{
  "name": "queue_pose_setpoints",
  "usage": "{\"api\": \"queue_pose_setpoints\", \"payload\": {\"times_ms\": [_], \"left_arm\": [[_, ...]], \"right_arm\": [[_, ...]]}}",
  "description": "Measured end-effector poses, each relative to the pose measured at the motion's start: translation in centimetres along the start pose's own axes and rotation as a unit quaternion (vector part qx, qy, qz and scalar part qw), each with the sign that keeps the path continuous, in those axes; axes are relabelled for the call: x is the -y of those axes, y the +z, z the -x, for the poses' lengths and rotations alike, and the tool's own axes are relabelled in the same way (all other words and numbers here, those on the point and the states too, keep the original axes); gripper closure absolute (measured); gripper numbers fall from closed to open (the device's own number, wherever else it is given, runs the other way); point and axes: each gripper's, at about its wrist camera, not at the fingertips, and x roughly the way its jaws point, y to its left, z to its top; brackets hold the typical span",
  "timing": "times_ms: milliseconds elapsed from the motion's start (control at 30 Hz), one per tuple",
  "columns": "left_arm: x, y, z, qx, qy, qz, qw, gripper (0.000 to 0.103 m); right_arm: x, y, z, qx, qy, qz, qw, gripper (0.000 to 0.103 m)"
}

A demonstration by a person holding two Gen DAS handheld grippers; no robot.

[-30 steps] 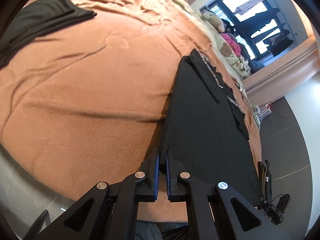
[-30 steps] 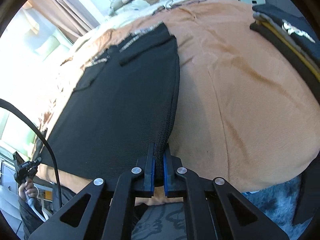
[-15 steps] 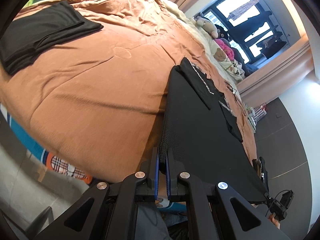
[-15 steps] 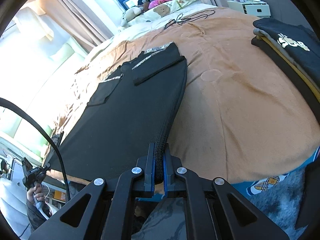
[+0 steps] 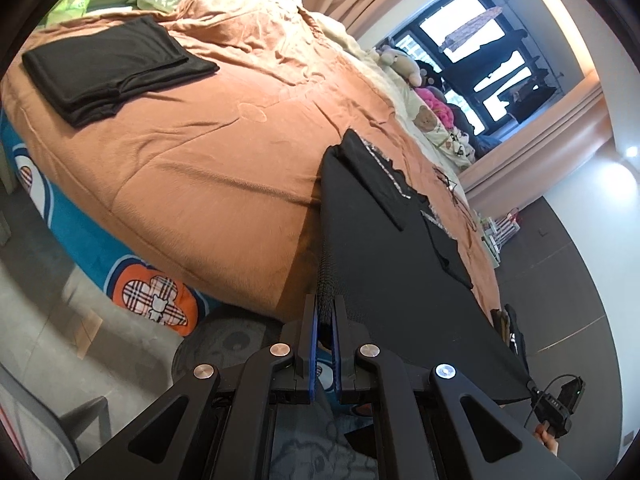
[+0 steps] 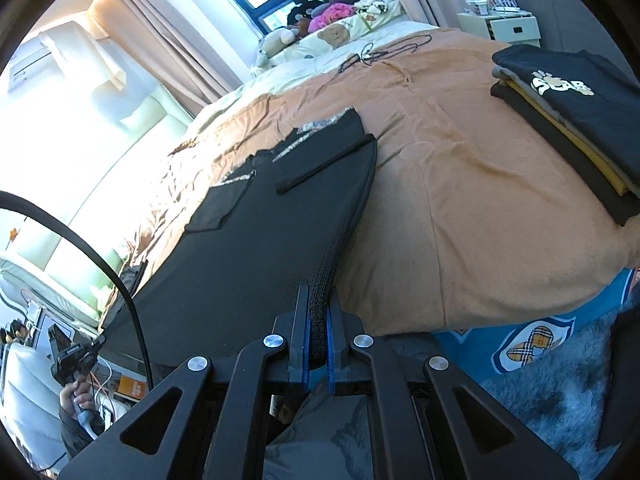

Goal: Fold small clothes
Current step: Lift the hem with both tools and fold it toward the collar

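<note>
A: Both grippers have pulled back and up since a second ago; the bed edge and blue rug now show.
B: Jaws?
A: left gripper [image 5: 325,312] and right gripper [image 6: 318,312] each clamped on the black garment's [image 5: 392,264] near hem. Its far end lies on the orange bedspread [image 5: 208,168], sleeves folded in.
B: Hidden?
A: Hem between grippers is out of view. Folded stacks: black pile [image 5: 108,64], printed pile [image 6: 576,120].
</note>
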Motion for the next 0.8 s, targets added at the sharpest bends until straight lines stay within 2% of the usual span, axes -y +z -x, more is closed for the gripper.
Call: {"api": "queue_pose_setpoints", "payload": {"times_ms": [367, 633, 800], "left_arm": [[0.7, -3.4, 4.5, 0.017, -0.014, -0.015, 0.9996, 0.098], [1.8, -3.9, 7.2, 0.036, -0.029, -0.033, 0.9984, 0.098], [2.5, -3.0, 6.9, 0.038, -0.030, -0.038, 0.9981, 0.098]], "right_arm": [[2.0, -2.1, 3.6, 0.028, 0.020, 0.003, 0.999, 0.101], [3.0, -3.8, 6.0, 0.045, 0.031, 0.001, 0.999, 0.101], [3.2, -3.4, 6.3, 0.052, 0.036, 0.003, 0.998, 0.101]]}}
